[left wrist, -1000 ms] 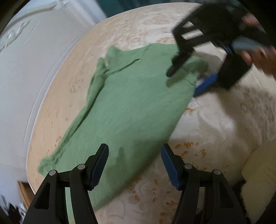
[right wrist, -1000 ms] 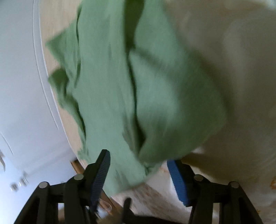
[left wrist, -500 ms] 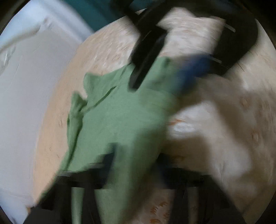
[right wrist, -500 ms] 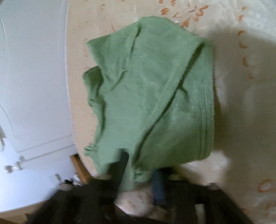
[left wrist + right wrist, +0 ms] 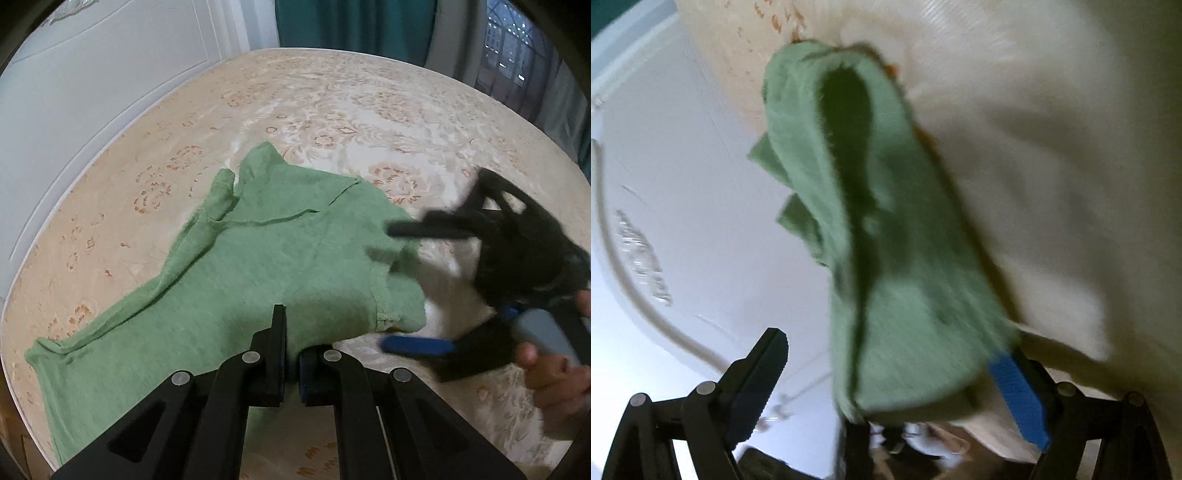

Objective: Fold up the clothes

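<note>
A green garment (image 5: 258, 266) lies spread on the cream flowered bedcover (image 5: 369, 110), one part folded over with a hem showing. My left gripper (image 5: 291, 354) is shut on the garment's near edge, the cloth running straight into its closed jaws. My right gripper (image 5: 386, 286) is at the garment's right corner, blurred by motion, its jaws opening with the folded corner between them. In the right wrist view the green garment (image 5: 905, 314) hangs loose between the spread fingers of the right gripper (image 5: 890, 380); the pads do not press on it.
A white panelled wall (image 5: 92, 74) runs along the bed's left edge. Teal curtains (image 5: 351, 26) and a window (image 5: 517, 44) stand behind the bed. A person's hand (image 5: 554, 373) holds the right gripper at the right side.
My left gripper has shut on the garment's near edge and lifted it a little. The right gripper's jaws have widened and it has dropped to the garment's right corner.
</note>
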The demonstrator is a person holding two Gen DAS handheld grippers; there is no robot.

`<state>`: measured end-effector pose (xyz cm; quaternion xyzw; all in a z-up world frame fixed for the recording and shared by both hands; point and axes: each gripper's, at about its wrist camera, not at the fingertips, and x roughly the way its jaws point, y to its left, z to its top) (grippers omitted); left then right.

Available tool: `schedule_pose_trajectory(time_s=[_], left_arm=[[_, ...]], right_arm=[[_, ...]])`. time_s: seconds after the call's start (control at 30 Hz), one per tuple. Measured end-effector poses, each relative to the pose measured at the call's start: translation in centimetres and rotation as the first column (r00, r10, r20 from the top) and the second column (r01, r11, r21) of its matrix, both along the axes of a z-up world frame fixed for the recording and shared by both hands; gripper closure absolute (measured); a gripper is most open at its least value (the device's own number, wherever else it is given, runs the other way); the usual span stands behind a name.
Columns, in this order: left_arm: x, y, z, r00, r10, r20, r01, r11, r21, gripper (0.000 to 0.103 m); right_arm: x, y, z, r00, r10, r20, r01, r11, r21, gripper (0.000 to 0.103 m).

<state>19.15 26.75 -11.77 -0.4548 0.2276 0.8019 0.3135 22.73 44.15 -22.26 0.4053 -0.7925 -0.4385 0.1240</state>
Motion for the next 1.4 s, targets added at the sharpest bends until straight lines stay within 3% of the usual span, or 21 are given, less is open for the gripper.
schedule_pose_trajectory(time_s=[0.1, 0.17, 0.2, 0.23, 0.27, 0.33, 0.37, 0.5, 0.6, 0.77, 0.87, 0.97, 1.0, 1.03, 1.1, 1.17, 1.23, 1.33, 1.4], left_arm=[[0.3, -0.3, 0.3, 1.0, 0.013, 0.007, -0.013, 1.0, 0.009, 0.098], [0.2, -0.3, 0.4, 1.0, 0.019, 0.006, -0.019, 1.0, 0.017, 0.098], [0.1, -0.4, 0.5, 1.0, 0.022, 0.007, -0.022, 1.0, 0.021, 0.098], [0.1, -0.5, 0.6, 1.0, 0.024, 0.006, -0.024, 0.999, 0.025, 0.098], [0.1, -0.5, 0.7, 1.0, 0.025, 0.002, -0.025, 0.999, 0.026, 0.098], [0.2, -0.5, 0.7, 1.0, 0.022, -0.007, -0.022, 1.0, 0.022, 0.098], [0.3, -0.4, 0.6, 1.0, 0.018, -0.011, -0.017, 1.0, 0.017, 0.098], [1.2, 0.2, -0.2, 0.999, -0.017, -0.029, 0.015, 0.999, -0.038, 0.097], [1.9, 0.9, -1.5, 0.998, -0.049, -0.034, 0.046, 0.995, -0.091, 0.097], [3.6, 2.1, -3.6, 0.993, -0.118, -0.018, 0.114, 0.981, -0.156, 0.097], [3.4, 1.1, -2.7, 0.998, -0.061, 0.003, 0.061, 0.994, -0.086, 0.097], [1.4, -2.1, -1.6, 0.982, 0.114, 0.152, -0.127, 0.989, 0.078, 0.097], [0.7, -3.3, -1.4, 0.962, 0.168, 0.214, -0.199, 0.972, 0.129, 0.097], [-0.1, -4.8, -1.6, 0.928, 0.229, 0.295, -0.29, 0.94, 0.182, 0.097], [-1.3, -8.6, -3.0, 0.79, 0.332, 0.515, -0.514, 0.817, 0.263, 0.097], [-1.7, -12.3, -5.1, 0.621, 0.376, 0.688, -0.698, 0.665, 0.267, 0.097], [-1.0, -15.2, -6.6, 0.499, 0.42, 0.758, -0.803, 0.553, 0.223, 0.097], [0.2, -18.1, -8.2, 0.342, 0.469, 0.814, -0.897, 0.422, 0.133, 0.097], [0.7, -18.9, -8.8, 0.296, 0.47, 0.831, -0.915, 0.388, 0.106, 0.097]], right_arm=[[-1.7, 0.1, -0.7, 0.998, -0.038, -0.039, 0.036, 0.998, -0.06, 0.012], [-2.7, 0.6, -0.3, 0.994, -0.064, -0.083, 0.058, 0.995, -0.075, 0.023], [-3.3, 1.0, 0.1, 0.993, -0.061, -0.104, 0.056, 0.997, -0.052, 0.027], [-3.7, 1.5, 0.7, 0.992, -0.043, -0.114, 0.042, 0.999, -0.019, 0.039], [-4.2, 2.1, 1.3, 0.992, -0.026, -0.124, 0.028, 0.999, 0.016, 0.058], [-5.0, 2.7, 2.0, 0.993, 0.001, -0.119, 0.009, 0.997, 0.08, 0.08], [-5.2, 3.2, 2.2, 0.995, 0.008, -0.104, 0.004, 0.993, 0.115, 0.085], [-4.8, 5.0, 3.7, 0.999, 0.041, 0.023, -0.046, 0.954, 0.297, 0.088], [-3.8, 5.6, 5.7, 0.988, 0.077, 0.133, -0.132, 0.869, 0.476, 0.089], [-3.2, 5.7, 8.5, 0.979, 0.075, 0.188, -0.18, 0.752, 0.634, 0.09], [-5.2, 4.1, 11.4, 0.98, 0.136, 0.142, -0.197, 0.656, 0.729, 0.09], [-8.7, 0.9, 15.1, 0.959, 0.273, 0.075, -0.219, 0.545, 0.809, 0.09], [-10.0, -0.5, 16.2, 0.943, 0.329, 0.055, -0.229, 0.518, 0.824, 0.09], [-11.4, -2.2, 17.0, 0.92, 0.392, 0.033, -0.243, 0.501, 0.83, 0.09], [-14.6, -6.4, 18.2, 0.845, 0.535, 0.019, -0.304, 0.45, 0.839, 0.09], [-17.1, -11.2, 18.2, 0.745, 0.665, 0.054, -0.394, 0.373, 0.84, 0.09], [-19.3, -16.6, 16.8, 0.622, 0.774, 0.116, -0.509, 0.287, 0.812, 0.09], [-17.5, -21.9, 14.0, 0.475, 0.858, 0.193, -0.59, 0.148, 0.794, 0.09], [-16.6, -25.6, 12.5, 0.381, 0.894, 0.236, -0.634, 0.066, 0.771, 0.09]])
